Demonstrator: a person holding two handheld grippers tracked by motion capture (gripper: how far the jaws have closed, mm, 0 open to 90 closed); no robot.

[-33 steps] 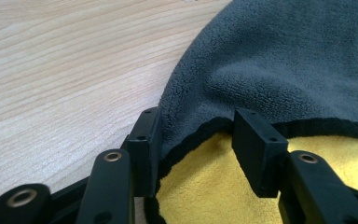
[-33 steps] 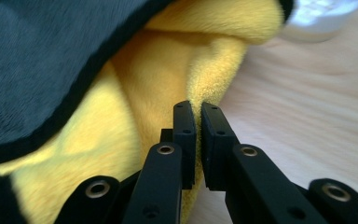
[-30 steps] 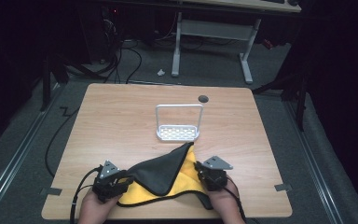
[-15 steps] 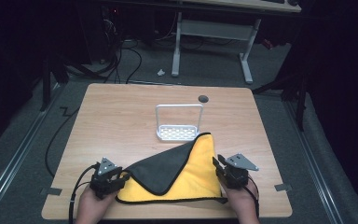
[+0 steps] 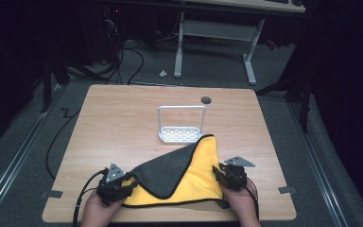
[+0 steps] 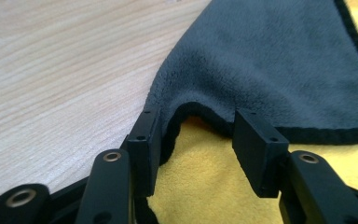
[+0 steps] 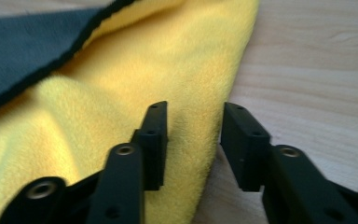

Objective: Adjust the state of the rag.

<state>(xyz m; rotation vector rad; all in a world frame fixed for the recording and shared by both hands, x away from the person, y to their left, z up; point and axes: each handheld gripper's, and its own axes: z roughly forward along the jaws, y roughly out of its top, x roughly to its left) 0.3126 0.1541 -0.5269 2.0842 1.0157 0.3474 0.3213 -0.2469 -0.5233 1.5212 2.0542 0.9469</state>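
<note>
Cloth (image 5: 189, 175), yellow with a grey flap folded over, lies at the near middle of the bench (image 5: 123, 118). Left tool (image 6: 196, 140) straddles its left corner, jaws apart. Right tool (image 7: 193, 140) straddles its right edge, jaws also apart.

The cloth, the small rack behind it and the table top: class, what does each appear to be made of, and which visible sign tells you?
Cloth: soft fleecy fabric, probably microfibre, yellow on one face and dark grey on the other, with a fuzzy nap and a stitched black edge. Rack: seemingly white plastic or coated metal, with a perforated base and a thin hoop. Table: light wood-grain top, matte, possibly laminate.
</note>
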